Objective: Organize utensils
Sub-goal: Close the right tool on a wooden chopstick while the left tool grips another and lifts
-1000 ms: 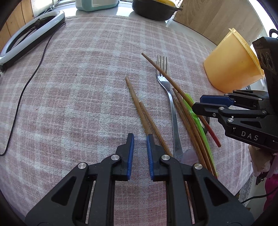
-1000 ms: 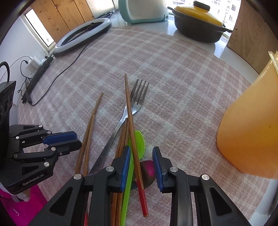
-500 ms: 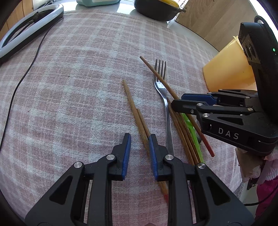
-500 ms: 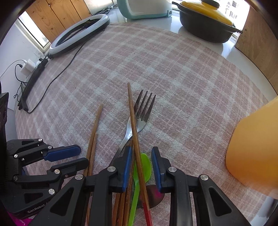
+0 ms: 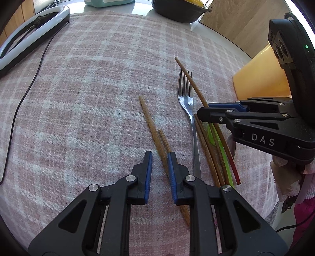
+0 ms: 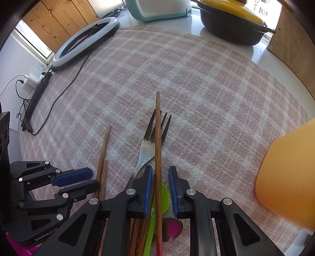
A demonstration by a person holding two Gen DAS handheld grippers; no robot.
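On the pink checked cloth lie two light wooden chopsticks (image 5: 150,122) (image 6: 104,149), a steel fork (image 5: 186,102) (image 6: 149,145), a long red-tipped chopstick (image 5: 196,92) (image 6: 157,128), darker chopsticks (image 5: 204,145), a green spoon (image 5: 212,135) (image 6: 164,195) and a magenta spoon (image 6: 173,228). My left gripper (image 5: 159,163) (image 6: 93,179) points down over the light pair, open, the longer stick running into its gap. My right gripper (image 6: 160,173) (image 5: 204,111) straddles the red-tipped chopstick, its jaws closing, with a gap still showing beside the stick.
A yellow plastic container (image 5: 258,78) (image 6: 289,177) lies at the right. A ring light (image 5: 29,33) (image 6: 84,39) and its cable (image 5: 29,86) sit at the far left. At the back stand a black pot with a yellow lid (image 6: 232,25) and a teal appliance (image 6: 157,9).
The right gripper has slid in over the utensil pile and its jaws have narrowed around the red-tipped chopstick. The left gripper's gap now lines up with the light chopsticks.
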